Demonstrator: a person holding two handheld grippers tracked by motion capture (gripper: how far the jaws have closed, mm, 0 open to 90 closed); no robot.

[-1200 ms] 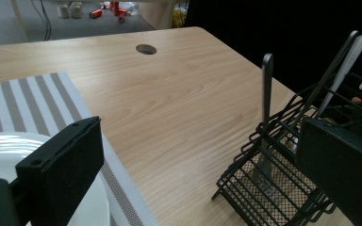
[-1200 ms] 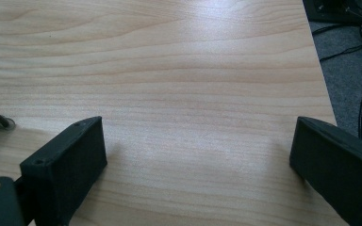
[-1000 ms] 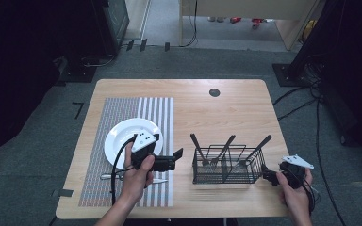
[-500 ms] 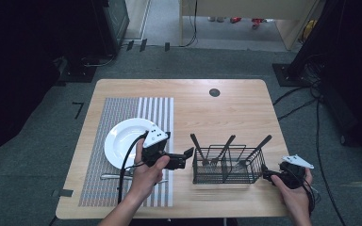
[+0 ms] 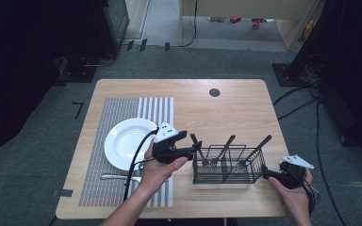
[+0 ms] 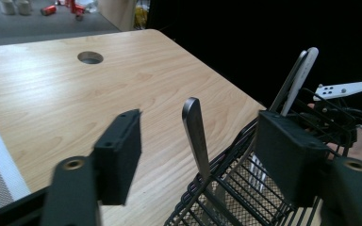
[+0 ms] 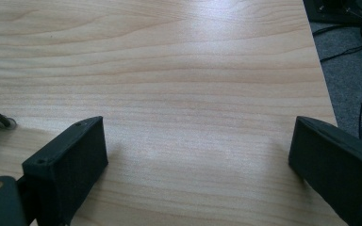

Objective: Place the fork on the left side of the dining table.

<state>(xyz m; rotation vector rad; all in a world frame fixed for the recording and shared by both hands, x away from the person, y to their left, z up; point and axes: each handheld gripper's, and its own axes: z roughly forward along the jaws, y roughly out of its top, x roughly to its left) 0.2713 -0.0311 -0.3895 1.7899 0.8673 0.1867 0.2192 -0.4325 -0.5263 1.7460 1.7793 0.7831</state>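
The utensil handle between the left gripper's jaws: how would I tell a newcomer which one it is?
Start at the black wire caddy near the front right of the light wooden table. Several dark handles rise from it; take the one at its left end, nearest the round white plate. It alone stands between the pads of the left gripper, which have just been closing without pressing it.

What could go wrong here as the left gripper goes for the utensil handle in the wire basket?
The left gripper has just been closing; the nearest handle stands between its fingers, not yet pressed. One finger sits close to the wire basket rim and might catch it. The basket looks light and could tip or slide if the handle is pulled sideways. The right gripper stands open beside the basket, not steadying it.
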